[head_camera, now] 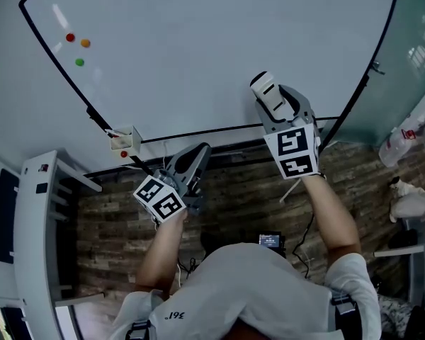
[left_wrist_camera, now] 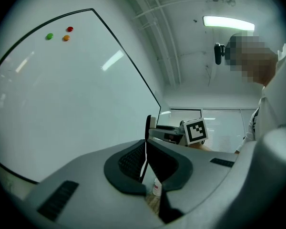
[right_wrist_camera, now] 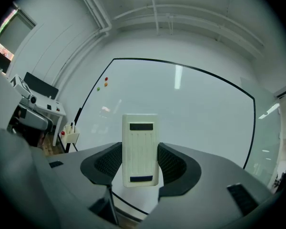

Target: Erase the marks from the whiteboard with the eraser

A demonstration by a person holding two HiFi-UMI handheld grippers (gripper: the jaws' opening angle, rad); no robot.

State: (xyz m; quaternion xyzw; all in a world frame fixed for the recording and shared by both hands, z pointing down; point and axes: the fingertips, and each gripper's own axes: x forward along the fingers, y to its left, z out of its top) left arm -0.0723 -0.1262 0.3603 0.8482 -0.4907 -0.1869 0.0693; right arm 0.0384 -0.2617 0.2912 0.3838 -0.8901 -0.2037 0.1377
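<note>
Right gripper (right_wrist_camera: 140, 166) is clamped on the eraser (right_wrist_camera: 140, 149), held upright before the whiteboard (head_camera: 198, 48) near its bottom edge — whether it touches, I cannot tell. Left gripper (left_wrist_camera: 145, 159) has its jaws pressed together on nothing, just below that edge. Three magnets (head_camera: 85, 43) sit near the board's upper-left corner.

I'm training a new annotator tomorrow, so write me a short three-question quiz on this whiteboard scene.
1. True or false: the right gripper holds the eraser between its fingers.
2. How many coloured magnets sit on the whiteboard? A) two B) three C) five
3. Fill in: the fingers of the left gripper are ____, with nothing between them.
Key: 1 true; 2 B; 3 together.
</note>
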